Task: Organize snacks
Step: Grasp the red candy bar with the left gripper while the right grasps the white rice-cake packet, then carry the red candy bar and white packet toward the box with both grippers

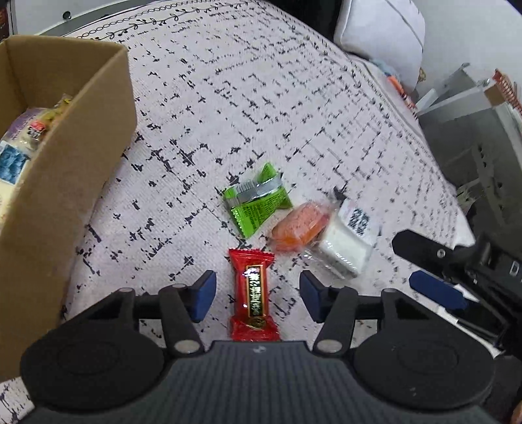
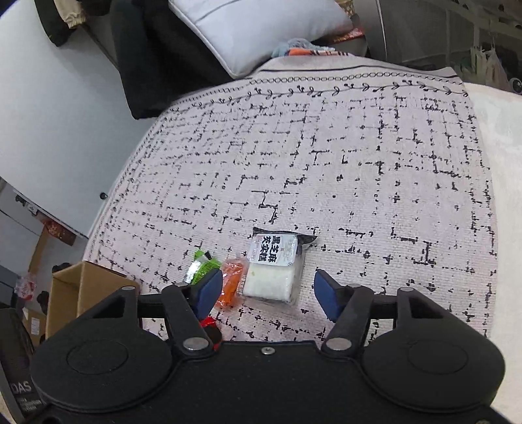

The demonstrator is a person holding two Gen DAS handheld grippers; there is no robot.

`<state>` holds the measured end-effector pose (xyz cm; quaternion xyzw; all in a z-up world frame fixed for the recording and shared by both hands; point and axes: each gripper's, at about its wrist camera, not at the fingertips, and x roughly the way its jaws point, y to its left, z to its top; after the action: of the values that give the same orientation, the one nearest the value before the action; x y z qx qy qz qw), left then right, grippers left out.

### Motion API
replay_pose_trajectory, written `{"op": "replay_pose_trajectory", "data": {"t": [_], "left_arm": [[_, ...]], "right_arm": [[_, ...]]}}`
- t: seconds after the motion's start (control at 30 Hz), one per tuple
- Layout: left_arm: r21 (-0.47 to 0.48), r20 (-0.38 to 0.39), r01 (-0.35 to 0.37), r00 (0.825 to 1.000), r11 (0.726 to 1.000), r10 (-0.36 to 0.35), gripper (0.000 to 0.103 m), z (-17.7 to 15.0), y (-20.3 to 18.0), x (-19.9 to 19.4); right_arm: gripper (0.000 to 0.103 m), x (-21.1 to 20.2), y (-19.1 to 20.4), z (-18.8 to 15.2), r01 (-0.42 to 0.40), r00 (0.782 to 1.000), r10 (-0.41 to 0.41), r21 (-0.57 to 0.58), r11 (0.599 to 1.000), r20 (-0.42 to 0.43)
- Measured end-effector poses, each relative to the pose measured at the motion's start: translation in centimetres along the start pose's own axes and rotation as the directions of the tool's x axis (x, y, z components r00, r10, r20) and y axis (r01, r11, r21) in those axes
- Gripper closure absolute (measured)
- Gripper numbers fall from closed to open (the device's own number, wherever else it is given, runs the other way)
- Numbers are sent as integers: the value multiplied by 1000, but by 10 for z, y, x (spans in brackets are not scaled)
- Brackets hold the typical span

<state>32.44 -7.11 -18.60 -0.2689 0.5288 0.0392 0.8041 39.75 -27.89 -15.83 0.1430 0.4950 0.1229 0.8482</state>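
Observation:
A red candy wrapper (image 1: 253, 295) lies lengthwise between the fingers of my left gripper (image 1: 257, 295), which is open and not touching it. Just beyond lie a green packet (image 1: 256, 200), an orange snack (image 1: 298, 226) and a white cake pack (image 1: 342, 241) with black lettering. My right gripper (image 1: 421, 264) comes in from the right in the left wrist view. In the right wrist view my right gripper (image 2: 268, 292) stands open over the white cake pack (image 2: 272, 267), with the orange snack (image 2: 231, 282) and green packet (image 2: 200, 269) beside its left finger.
A cardboard box (image 1: 62, 182) holding several wrapped snacks stands at the left on the patterned cloth (image 1: 261, 107); the box (image 2: 78, 293) also shows at lower left in the right wrist view. A white pillow (image 2: 257, 29) lies beyond the cloth's far edge. Grey shelving (image 1: 473, 114) is at the right.

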Motion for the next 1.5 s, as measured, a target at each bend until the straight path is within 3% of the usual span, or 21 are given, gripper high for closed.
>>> {"op": "replay_pose_trajectory", "data": {"t": [0.13,0.2,0.27,0.37,0.8,0.93,1.17,1.5], "left_arm": [[10,-15,-27,1000,1000,27,52,-3,2,15],[42,6,-52,999,998,52,59,-3,-3,15],[52,15,-89,996,995,88,77,0,-4,16],[28,19,-94,995,995,93,81,7,1,16],[18,22,-93,995,995,93,82,23,12,15],[9,29,-100,995,995,99,82,24,16,12],[3,48,-102,994,995,102,83,21,17,0],[9,101,-103,990,995,102,84,18,17,-31]], "right_arm": [[42,14,4,0,20,1000,-20,-13,1000,-17],[41,20,5,1,26,999,-26,-12,1000,-23],[41,26,6,2,38,999,-38,-14,999,-25],[40,36,9,3,56,998,-57,-21,998,-30],[33,71,28,-1,113,992,-117,-113,987,-35],[52,70,24,0,133,990,-137,-100,986,-35],[57,59,21,-3,103,993,-107,-91,991,-43],[58,22,24,0,40,999,-38,-67,997,21]]}}
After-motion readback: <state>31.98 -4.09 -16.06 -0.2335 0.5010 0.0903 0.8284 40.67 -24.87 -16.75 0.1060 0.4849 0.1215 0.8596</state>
